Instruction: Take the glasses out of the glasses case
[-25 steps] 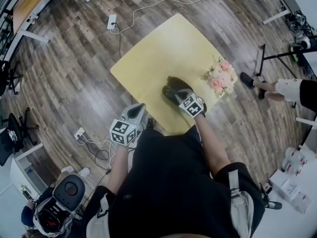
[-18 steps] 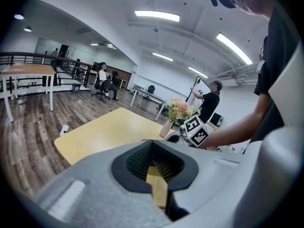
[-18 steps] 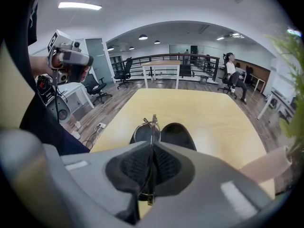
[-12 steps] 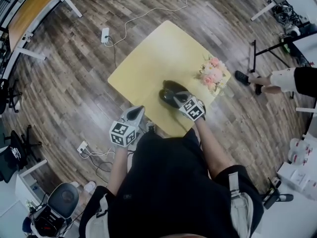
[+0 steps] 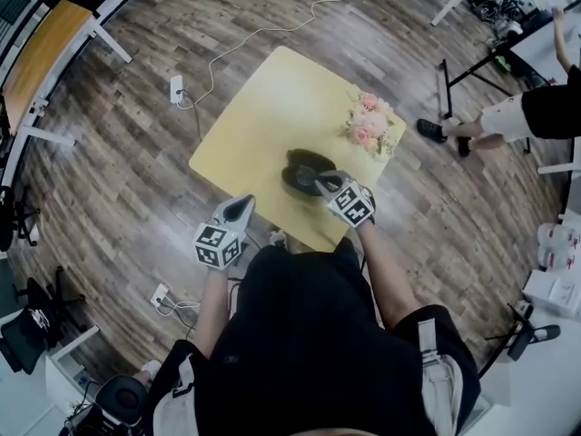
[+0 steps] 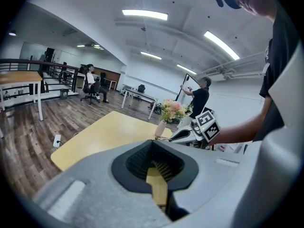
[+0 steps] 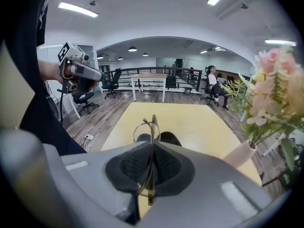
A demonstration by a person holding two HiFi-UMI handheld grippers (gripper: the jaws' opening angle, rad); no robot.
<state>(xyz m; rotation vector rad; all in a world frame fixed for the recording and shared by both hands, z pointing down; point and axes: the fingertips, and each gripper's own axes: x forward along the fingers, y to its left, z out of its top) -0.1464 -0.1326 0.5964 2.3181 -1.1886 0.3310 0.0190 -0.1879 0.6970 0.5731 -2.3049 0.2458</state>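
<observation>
The glasses (image 7: 153, 127) are clamped between the jaws of the right gripper (image 7: 153, 144). The jaws are pressed onto the thin metal frame, and the frame is seen edge-on, sticking up past the tips. The glasses are held over the yellow table (image 5: 263, 116), by the near side of the glasses case (image 5: 300, 166). It cannot be told if the frame touches the case. The case is black, it lies open on the table, and its two dark halves are seen just behind the glasses in the right gripper view.

The left gripper (image 5: 241, 205) is held off the near corner of the table, close to the person's body and above the wooden floor (image 5: 136, 153). It is kept well apart from the case. In the left gripper view its jaws are seen together at the tips, and nothing is held between them; only a thin strip of the table is seen through the gap lower down.

Pink flowers (image 5: 366, 125) in a pale vase (image 7: 240, 156) are placed near the far right corner of the table, near the case but not touching it. A white power strip (image 5: 175, 87) with a long cable is seen on the floor past the left side of the table
</observation>
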